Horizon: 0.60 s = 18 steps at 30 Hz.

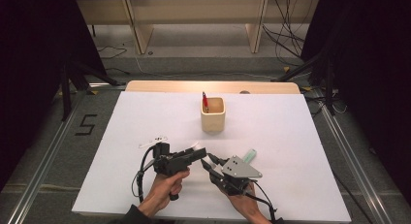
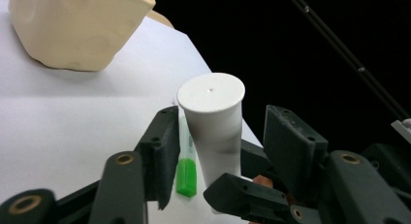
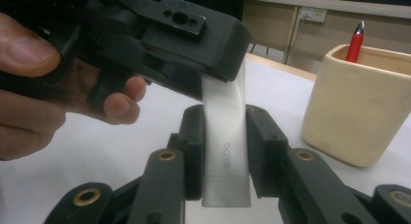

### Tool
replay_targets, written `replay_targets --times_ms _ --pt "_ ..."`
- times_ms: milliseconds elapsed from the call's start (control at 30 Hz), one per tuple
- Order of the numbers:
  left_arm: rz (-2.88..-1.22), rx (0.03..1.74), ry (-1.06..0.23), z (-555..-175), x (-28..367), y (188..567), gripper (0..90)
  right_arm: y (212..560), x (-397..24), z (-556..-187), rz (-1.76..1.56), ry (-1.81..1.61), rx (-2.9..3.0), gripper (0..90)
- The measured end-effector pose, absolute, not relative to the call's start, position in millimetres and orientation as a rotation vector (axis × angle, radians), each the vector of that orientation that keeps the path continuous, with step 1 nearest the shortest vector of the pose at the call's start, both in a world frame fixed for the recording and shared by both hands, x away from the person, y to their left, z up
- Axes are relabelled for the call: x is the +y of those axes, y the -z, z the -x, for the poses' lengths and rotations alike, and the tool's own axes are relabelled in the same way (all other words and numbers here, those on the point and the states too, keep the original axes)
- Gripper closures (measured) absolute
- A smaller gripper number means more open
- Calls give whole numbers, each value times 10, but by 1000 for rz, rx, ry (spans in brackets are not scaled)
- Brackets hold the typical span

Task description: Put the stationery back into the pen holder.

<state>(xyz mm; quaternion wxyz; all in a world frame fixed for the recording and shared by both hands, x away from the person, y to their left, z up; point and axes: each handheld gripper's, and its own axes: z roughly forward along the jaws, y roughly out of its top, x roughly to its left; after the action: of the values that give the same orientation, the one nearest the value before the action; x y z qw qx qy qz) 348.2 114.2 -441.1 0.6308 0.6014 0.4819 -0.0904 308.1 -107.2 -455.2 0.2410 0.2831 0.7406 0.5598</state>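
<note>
Tube (image 3: pixel 225 136), white, is clamped at its flat crimped end between the right claw (image 3: pixel 224 151) jaws, above the bench (image 1: pixel 291 151); "GLOO" is printed on its side. Left claw (image 2: pixel 220 151) is set around the cap end (image 2: pixel 211 92), jaws half-wide; pad contact cannot be told. Marker (image 2: pixel 186 173), green-capped with unreadable print, lies on the bench beneath. Cup (image 1: pixel 213 115) holding a red pen (image 1: pixel 205 101) stands well apart. "5" (image 1: pixel 85 125) is marked on the floor.
</note>
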Motion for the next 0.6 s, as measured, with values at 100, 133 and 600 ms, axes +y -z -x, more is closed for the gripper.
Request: replay_targets --times_ms 100,133,600 --pt "-1369 1111 206 -3484 1129 4435 517 4551 -1073 -3082 -772 -1531 2022 713" --pt "-1374 1109 209 -3487 1129 4441 523 4550 -1076 -3081 -773 -1529 2025 712" --pt "-1328 1099 246 -3507 1145 4494 662 4557 -1081 -3085 -777 -1535 2019 710"
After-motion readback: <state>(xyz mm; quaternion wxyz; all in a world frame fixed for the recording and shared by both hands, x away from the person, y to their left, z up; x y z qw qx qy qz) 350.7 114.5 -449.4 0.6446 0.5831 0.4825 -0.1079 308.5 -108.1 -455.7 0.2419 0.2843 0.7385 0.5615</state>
